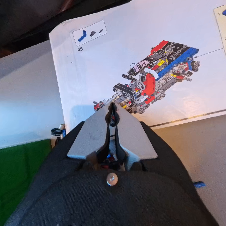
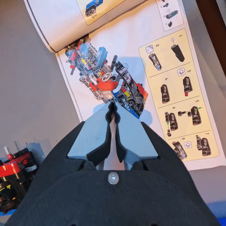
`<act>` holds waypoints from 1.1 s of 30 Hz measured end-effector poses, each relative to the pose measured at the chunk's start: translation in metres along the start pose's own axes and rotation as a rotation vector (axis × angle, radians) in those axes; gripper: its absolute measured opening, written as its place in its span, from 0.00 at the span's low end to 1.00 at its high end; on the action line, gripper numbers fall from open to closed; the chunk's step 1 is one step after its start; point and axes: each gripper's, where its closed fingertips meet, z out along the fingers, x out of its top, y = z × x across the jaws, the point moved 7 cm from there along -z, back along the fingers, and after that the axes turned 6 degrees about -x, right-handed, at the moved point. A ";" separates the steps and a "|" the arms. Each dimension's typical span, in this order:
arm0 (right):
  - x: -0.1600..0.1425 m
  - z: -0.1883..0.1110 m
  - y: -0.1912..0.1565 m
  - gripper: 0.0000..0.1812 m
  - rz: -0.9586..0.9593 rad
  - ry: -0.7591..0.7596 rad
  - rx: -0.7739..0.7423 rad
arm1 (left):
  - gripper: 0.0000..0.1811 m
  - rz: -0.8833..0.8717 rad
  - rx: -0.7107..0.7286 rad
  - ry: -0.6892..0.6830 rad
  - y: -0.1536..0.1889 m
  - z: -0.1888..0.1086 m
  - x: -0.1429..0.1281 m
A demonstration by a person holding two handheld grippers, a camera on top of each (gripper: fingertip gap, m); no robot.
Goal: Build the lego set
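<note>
Across the grey table [image 2: 30,85] lies the open instruction booklet [image 1: 97,73], the largest thing in both wrist views; in the left wrist view its white page carries a big coloured drawing of the car chassis and a small parts box at the upper left, and the page's lower edge curls up off the table. Seen from the right wrist view, the booklet [image 2: 134,42] shows a second chassis drawing beside a pale yellow panel of numbered sub-steps along its right side, with another page rolled over at the far left. Next in size, the partly built lego model [image 2: 13,171], red, black and grey with a white pin standing up from it, sits on the table at the near left of the right wrist view, well apart from the booklet. A green surface [image 1: 22,171] fills the near left corner of the left wrist view, and just past it a few lego parts [image 1: 58,131], black, white and blue, peek out beside the gripper body. The left gripper [image 1: 111,104] hovers over the booklet with its grey fingers pressed together at the tips, nothing between them. The right gripper [image 2: 112,103] is likewise closed on nothing, tips meeting over the chassis drawing. Smallest, a blue lego piece [image 1: 199,184] shows at the near right of the left wrist view.
</note>
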 end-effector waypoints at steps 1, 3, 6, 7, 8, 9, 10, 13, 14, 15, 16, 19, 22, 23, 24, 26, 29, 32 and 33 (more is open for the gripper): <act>-0.002 0.000 -0.001 0.00 0.023 0.022 0.024 | 0.00 -0.002 0.008 0.006 -0.002 0.000 -0.001; -0.005 0.000 -0.002 0.00 0.047 0.068 0.049 | 0.00 -0.022 0.016 0.011 -0.002 -0.001 -0.001; -0.006 -0.001 -0.002 0.00 0.050 0.068 0.042 | 0.00 0.014 0.111 -0.012 -0.002 -0.007 -0.002; -0.003 -0.002 -0.004 0.00 0.038 0.046 0.031 | 0.00 0.014 0.112 0.032 -0.001 -0.016 0.002; 0.002 -0.004 -0.007 0.00 0.008 0.050 0.019 | 0.00 0.003 0.083 0.090 0.003 -0.027 0.006; 0.011 -0.007 -0.011 0.00 -0.026 0.090 0.002 | 0.00 -0.008 0.054 0.140 0.006 -0.040 0.010; 0.023 -0.008 -0.015 0.00 -0.054 0.132 -0.015 | 0.00 -0.011 0.030 0.176 0.008 -0.052 0.012; 0.061 0.000 -0.024 0.00 -0.120 0.150 -0.021 | 0.00 -0.029 -0.033 0.171 0.012 -0.074 0.010; 0.074 0.006 -0.026 0.00 -0.147 0.135 -0.014 | 0.00 -0.030 -0.050 0.168 0.014 -0.080 0.008; 0.086 0.013 -0.028 0.00 -0.172 0.121 -0.014 | 0.03 -0.022 -0.062 0.171 0.018 -0.086 0.005; 0.096 0.022 -0.028 0.00 -0.193 0.105 -0.027 | 0.07 -0.007 -0.068 0.175 0.021 -0.091 0.003; 0.116 0.041 -0.032 0.00 -0.256 0.046 -0.027 | 0.09 0.044 -0.100 0.162 0.034 -0.098 -0.009; 0.140 0.044 -0.037 0.00 -0.325 0.042 -0.036 | 0.11 0.092 -0.097 0.115 0.038 -0.087 -0.021; 0.146 0.047 -0.041 0.00 -0.353 0.012 -0.023 | 0.12 0.093 -0.101 0.093 0.037 -0.082 -0.025; 0.148 0.053 -0.044 0.00 -0.381 -0.043 -0.012 | 0.11 0.086 -0.112 0.071 0.037 -0.078 -0.028; 0.150 0.064 -0.048 0.00 -0.428 -0.127 -0.033 | 0.12 0.074 -0.146 0.057 0.037 -0.077 -0.032; 0.155 0.071 -0.052 0.00 -0.417 -0.156 -0.040 | 0.12 0.085 -0.150 0.116 0.034 -0.099 -0.029; 0.158 0.063 -0.056 0.00 -0.396 -0.101 -0.058 | 0.17 0.074 -0.154 0.201 0.030 -0.138 -0.024; 0.160 0.054 -0.060 0.00 -0.386 -0.049 -0.055 | 0.18 0.072 -0.152 0.229 0.028 -0.153 -0.024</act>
